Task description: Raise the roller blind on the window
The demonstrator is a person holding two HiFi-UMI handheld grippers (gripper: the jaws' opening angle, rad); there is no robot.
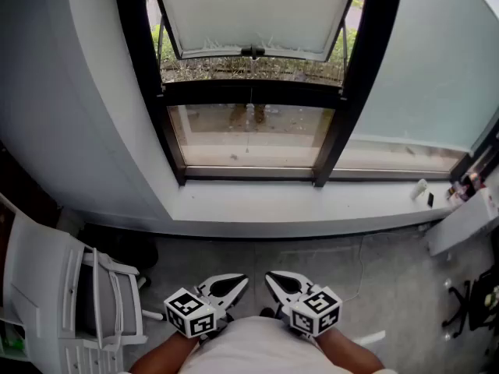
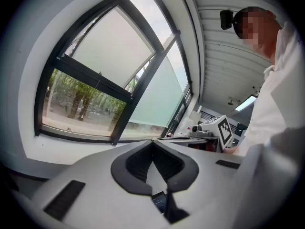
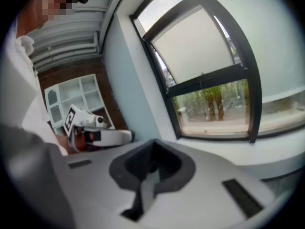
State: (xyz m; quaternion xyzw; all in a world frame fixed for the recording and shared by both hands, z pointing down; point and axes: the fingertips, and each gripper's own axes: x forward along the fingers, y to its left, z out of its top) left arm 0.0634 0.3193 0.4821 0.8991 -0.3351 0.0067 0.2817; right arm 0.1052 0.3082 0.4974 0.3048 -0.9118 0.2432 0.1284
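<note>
The white roller blind (image 1: 253, 10) covers the upper part of the black-framed middle window, and its bottom bar (image 1: 252, 51) hangs above the clear lower pane (image 1: 249, 135). It also shows in the left gripper view as the blind (image 2: 112, 49) and in the right gripper view as the blind (image 3: 195, 51). Both grippers are held low against the person's body, well short of the window. My left gripper (image 1: 243, 280) and right gripper (image 1: 270, 276) are shut and hold nothing. The jaws of the left gripper (image 2: 153, 141) and of the right gripper (image 3: 153, 141) meet at their tips.
A wide white window sill (image 1: 312, 205) runs under the window, with small items (image 1: 421, 188) at its right end. A pale blind covers the right pane (image 1: 425, 61). A white shelf unit (image 1: 47, 287) stands at the left and a white desk (image 1: 468, 220) at the right.
</note>
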